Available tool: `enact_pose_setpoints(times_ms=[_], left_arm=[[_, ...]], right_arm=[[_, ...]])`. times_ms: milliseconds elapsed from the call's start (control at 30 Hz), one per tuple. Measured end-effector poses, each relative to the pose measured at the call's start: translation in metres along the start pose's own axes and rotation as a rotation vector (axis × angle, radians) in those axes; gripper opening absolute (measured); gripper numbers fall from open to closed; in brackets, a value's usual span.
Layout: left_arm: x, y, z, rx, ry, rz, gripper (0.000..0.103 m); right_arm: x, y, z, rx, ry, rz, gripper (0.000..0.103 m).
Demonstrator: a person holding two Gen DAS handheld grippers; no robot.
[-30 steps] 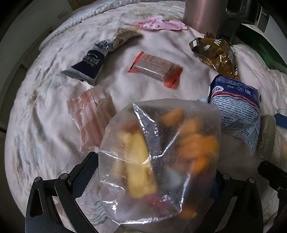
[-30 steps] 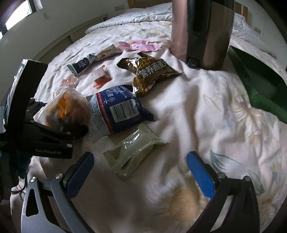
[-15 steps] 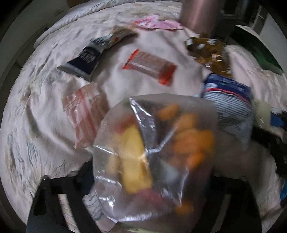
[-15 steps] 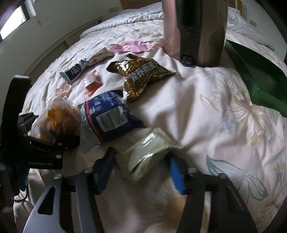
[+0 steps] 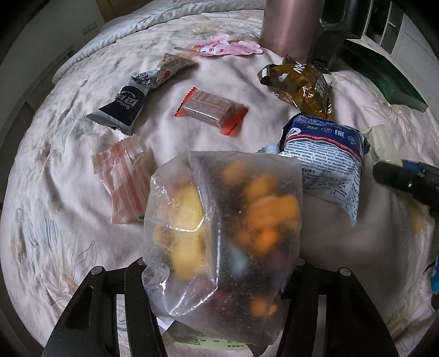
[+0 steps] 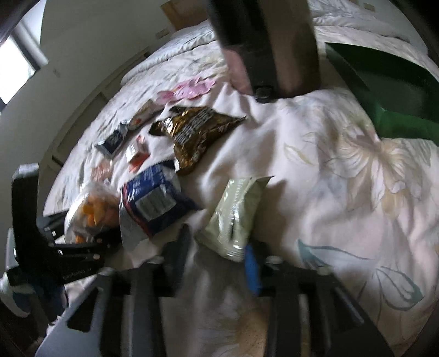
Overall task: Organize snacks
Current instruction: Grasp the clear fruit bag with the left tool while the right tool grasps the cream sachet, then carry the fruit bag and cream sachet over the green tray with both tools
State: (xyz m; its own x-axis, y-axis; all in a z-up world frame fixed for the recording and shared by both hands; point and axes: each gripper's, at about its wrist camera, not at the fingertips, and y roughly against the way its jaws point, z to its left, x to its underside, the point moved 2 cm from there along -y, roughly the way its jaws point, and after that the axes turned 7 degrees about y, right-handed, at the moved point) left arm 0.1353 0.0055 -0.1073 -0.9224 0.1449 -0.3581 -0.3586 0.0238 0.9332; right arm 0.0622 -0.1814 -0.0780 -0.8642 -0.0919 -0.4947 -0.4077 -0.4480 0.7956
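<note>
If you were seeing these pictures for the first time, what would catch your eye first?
The clear plastic bag of orange and yellow snacks fills the foreground, between the closing left gripper's jaws. Beside it lies a blue-and-white printed packet, and the right gripper straddles a pale green packet on the floral bedspread.

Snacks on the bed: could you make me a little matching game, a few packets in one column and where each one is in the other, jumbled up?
Things:
1. clear bag of orange and yellow pieces
2. pale green packet
3. gold-brown foil bag
4. pink packet

Places:
A. lying by the tall metal cylinder
B. between the left gripper's fingers
C. just beyond the blue and white packet
D. between the right gripper's fingers

Pairs: 1-B, 2-D, 3-C, 4-A
</note>
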Motion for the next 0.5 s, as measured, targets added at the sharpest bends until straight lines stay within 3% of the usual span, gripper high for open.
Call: enact_pose_setpoints(times_ms=[300, 400, 500], left_arm=[[0.006, 0.001, -0.002, 0.01, 0.009, -0.003, 0.051], [0.006, 0.001, -0.001, 0.012, 0.01, -0.004, 0.051], [0.007, 0.002, -0.001, 0.01, 0.017, -0.011, 0.05]], right_arm=[[-0.004, -0.002, -0.028, -0.124, -0.191, -0.037, 0.037], [-0.004, -0.004, -0.038, -0.149, -0.248, -0.04, 0.002], [-0.002, -0.007, -0.054, -0.19, -0.341, -0.049, 0.0]])
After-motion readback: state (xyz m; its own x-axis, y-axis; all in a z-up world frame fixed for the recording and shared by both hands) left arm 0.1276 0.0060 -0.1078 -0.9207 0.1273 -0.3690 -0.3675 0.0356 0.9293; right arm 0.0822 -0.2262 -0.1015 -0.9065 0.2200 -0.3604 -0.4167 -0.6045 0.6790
